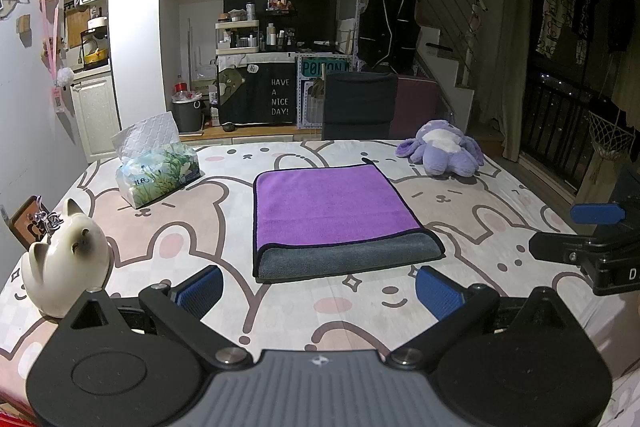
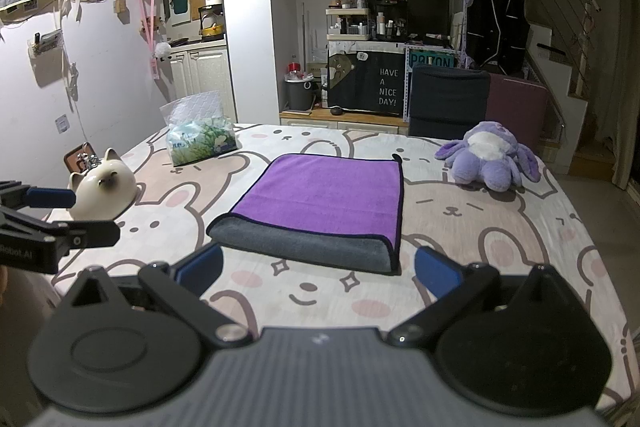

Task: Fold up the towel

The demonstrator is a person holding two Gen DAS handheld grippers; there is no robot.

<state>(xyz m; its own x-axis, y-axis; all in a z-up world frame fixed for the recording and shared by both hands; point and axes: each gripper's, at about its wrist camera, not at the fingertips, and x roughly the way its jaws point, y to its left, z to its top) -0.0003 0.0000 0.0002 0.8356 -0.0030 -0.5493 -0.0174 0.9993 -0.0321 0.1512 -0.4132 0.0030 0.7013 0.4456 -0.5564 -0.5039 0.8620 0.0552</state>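
Observation:
A purple towel (image 1: pixel 332 207) with a grey underside lies folded flat on the bunny-print table (image 1: pixel 360 311); its grey folded edge faces me. It also shows in the right wrist view (image 2: pixel 324 195). My left gripper (image 1: pixel 320 291) is open and empty, just short of the towel's near edge. My right gripper (image 2: pixel 318 275) is open and empty, also just short of the near edge. The right gripper shows at the right edge of the left wrist view (image 1: pixel 592 235), and the left gripper at the left edge of the right wrist view (image 2: pixel 52 215).
A tissue pack (image 1: pixel 160 175) lies at the far left. A white cat figurine (image 1: pixel 66 267) stands at the left edge, with a small framed item (image 1: pixel 30 223) behind it. A purple plush toy (image 1: pixel 444 151) lies at the far right. A dark chair (image 1: pixel 360 107) stands behind the table.

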